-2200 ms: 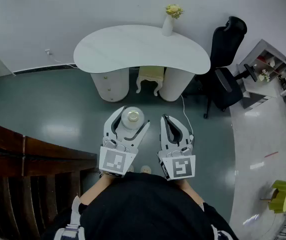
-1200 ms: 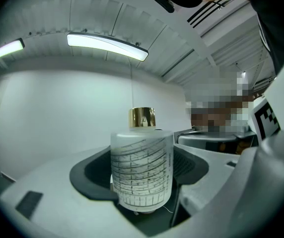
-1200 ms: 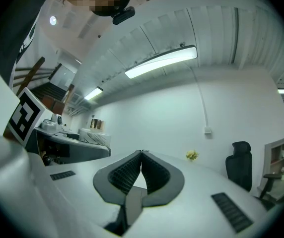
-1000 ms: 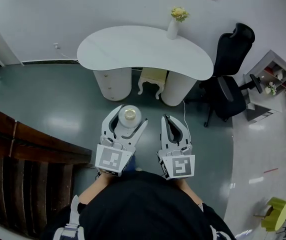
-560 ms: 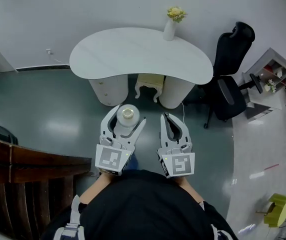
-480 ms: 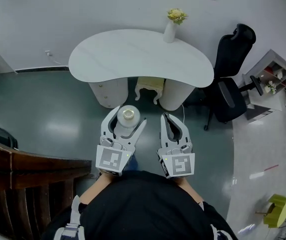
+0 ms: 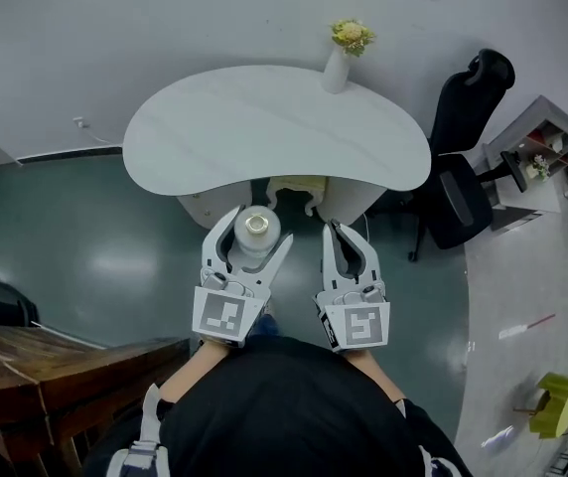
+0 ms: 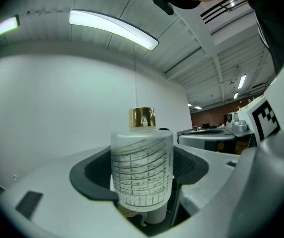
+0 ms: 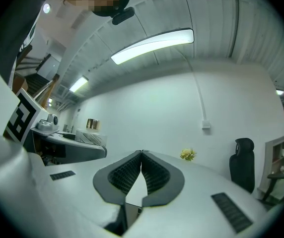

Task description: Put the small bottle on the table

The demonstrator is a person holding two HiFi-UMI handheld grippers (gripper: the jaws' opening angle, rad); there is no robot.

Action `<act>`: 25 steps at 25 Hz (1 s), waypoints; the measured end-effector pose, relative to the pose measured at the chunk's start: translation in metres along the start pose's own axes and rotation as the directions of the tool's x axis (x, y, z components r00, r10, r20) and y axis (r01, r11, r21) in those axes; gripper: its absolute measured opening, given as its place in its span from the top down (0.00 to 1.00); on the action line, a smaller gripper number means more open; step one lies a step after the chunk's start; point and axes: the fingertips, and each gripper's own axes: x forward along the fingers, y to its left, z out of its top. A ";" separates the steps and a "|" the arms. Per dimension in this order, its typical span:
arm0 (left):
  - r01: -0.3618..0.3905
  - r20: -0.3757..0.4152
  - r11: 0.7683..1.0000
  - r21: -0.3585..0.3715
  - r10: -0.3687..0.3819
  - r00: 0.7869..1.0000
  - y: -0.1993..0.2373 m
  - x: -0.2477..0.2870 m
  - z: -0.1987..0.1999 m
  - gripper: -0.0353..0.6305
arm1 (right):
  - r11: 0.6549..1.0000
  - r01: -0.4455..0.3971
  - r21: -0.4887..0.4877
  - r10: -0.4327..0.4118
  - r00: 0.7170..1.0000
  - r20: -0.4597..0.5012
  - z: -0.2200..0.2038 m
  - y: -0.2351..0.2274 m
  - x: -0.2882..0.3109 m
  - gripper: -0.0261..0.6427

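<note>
Left gripper view: left gripper [image 8: 147,202] clamps small bottle [image 8: 142,170] upright, gold cap up.

In the head view my left tool [image 7: 260,232] covers the sides and base of the small bottle [image 7: 255,225]; only its top shows. In the left gripper view its base sinks behind the tool's jaws, and its printed lines are too blurred to read. The desk [image 7: 264,127] hides most of the stool [image 7: 294,188] beneath. The wooden rail [image 7: 66,366] is cut off at the left edge; the yellow-green thing [image 7: 554,403] is too small to name.
</note>
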 end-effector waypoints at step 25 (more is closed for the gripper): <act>0.066 -0.016 0.997 -0.034 -0.067 0.998 0.050 0.076 -0.020 0.44 | 0.999 0.042 0.010 -0.042 0.999 -0.022 -0.030 -0.029 0.087 0.93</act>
